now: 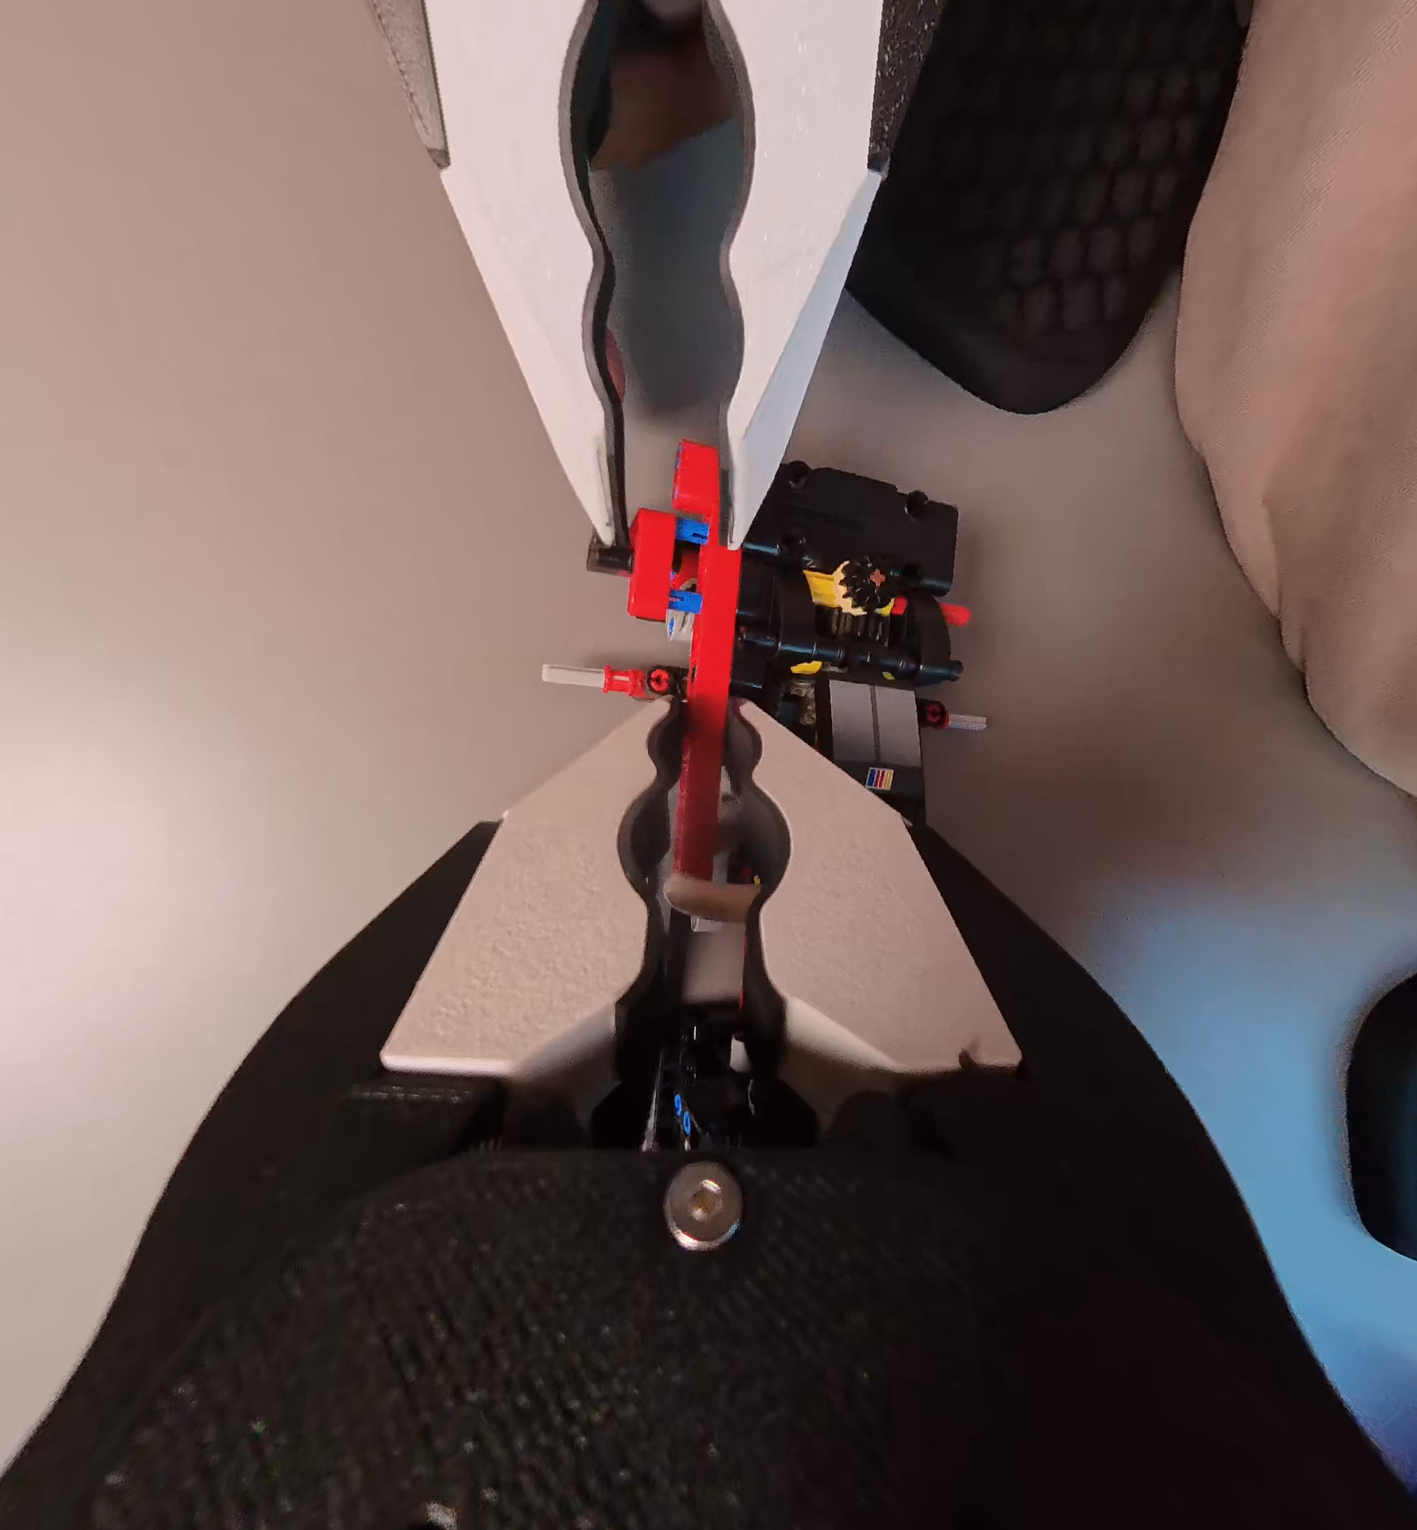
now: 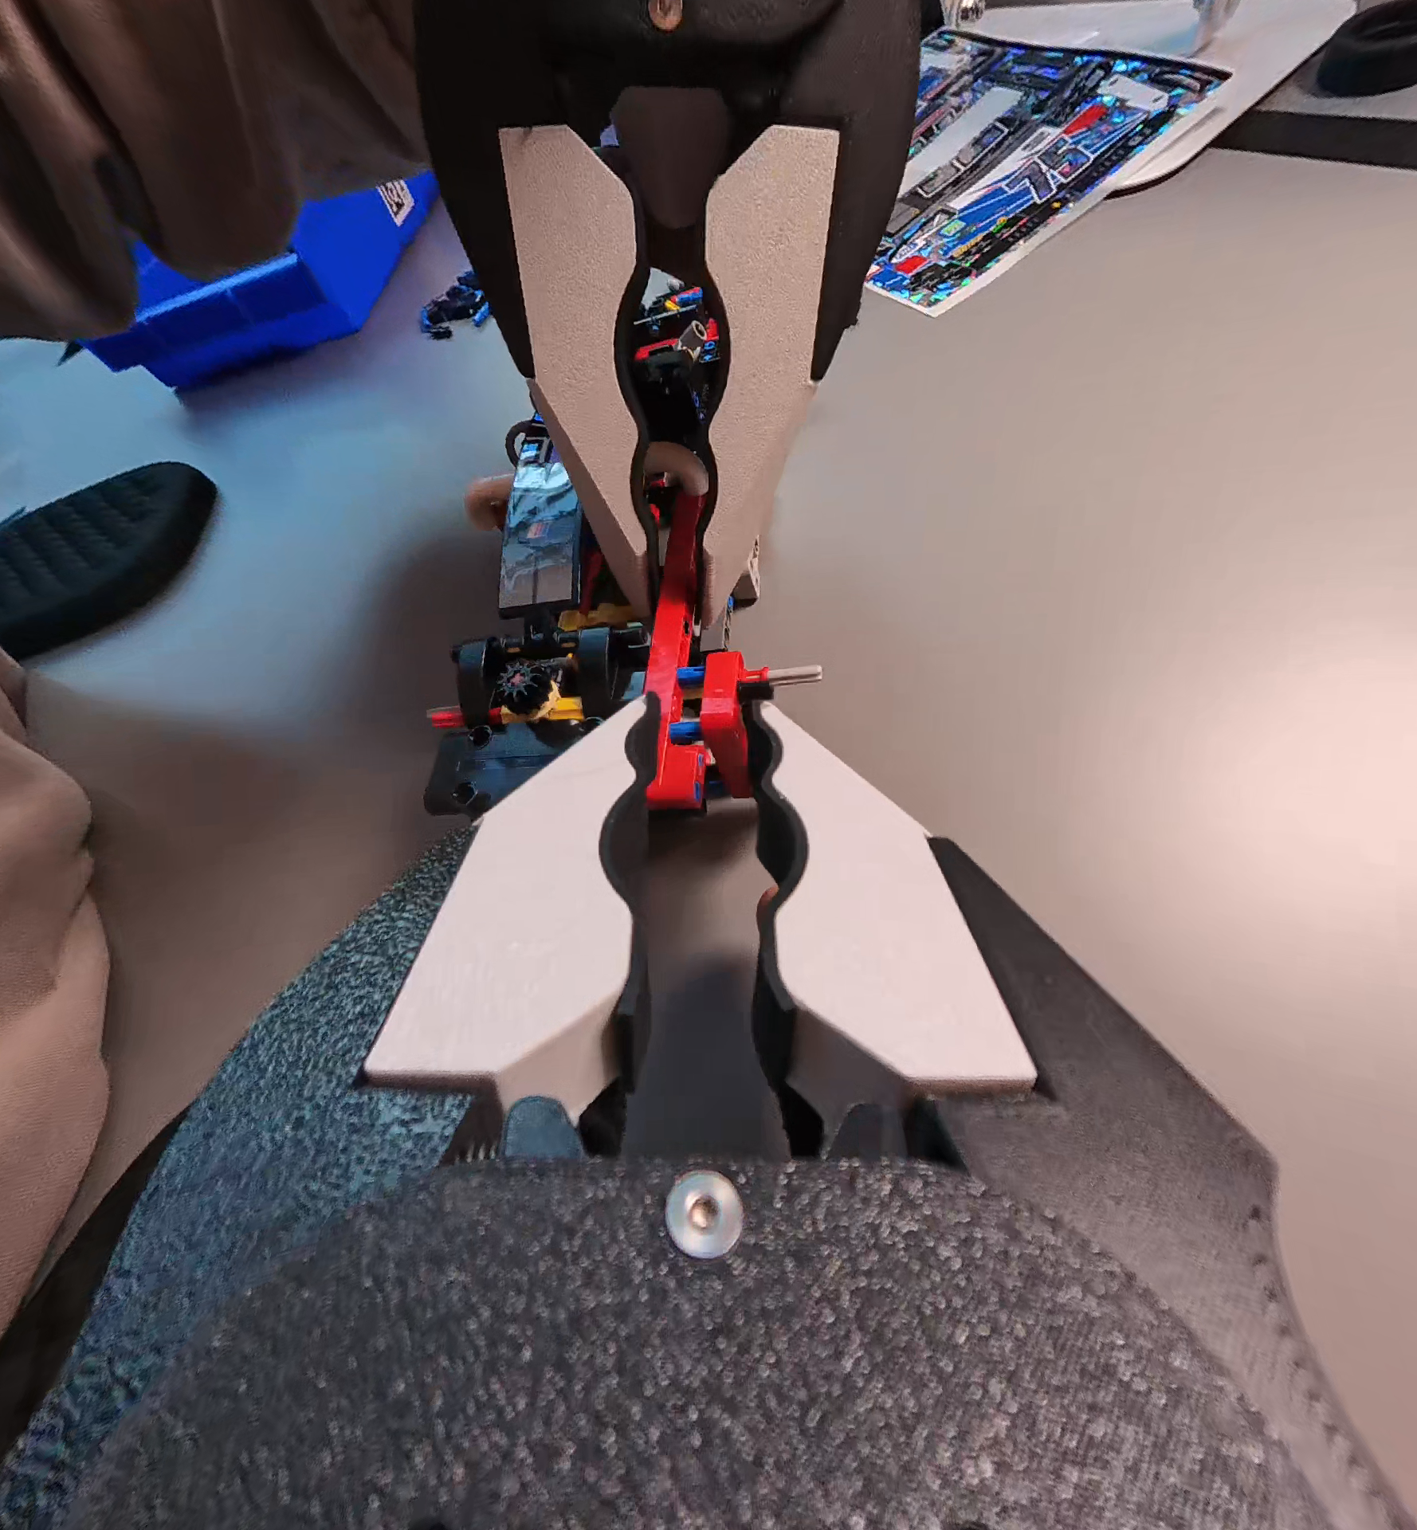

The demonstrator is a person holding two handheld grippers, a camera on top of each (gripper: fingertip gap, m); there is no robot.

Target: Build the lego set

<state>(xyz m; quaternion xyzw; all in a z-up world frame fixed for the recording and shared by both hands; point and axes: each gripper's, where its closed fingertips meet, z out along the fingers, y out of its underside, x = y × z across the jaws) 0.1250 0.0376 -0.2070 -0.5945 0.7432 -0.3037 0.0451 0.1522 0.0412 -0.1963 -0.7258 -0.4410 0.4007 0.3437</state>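
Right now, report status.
Left gripper shut on red beam. Right gripper closing around its red bracket. Black chassis alongside; nothing blocking.

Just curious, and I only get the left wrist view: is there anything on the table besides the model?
Observer: Yes, a blue bin stands at the far left of the right wrist view.
Operator: Any spare parts around?
Observer: A small heap of loose pieces lies on the table right beside that bin.
Operator: Anything else out there?
Observer: A shiny printed sheet lies at the far right, beyond the left gripper.
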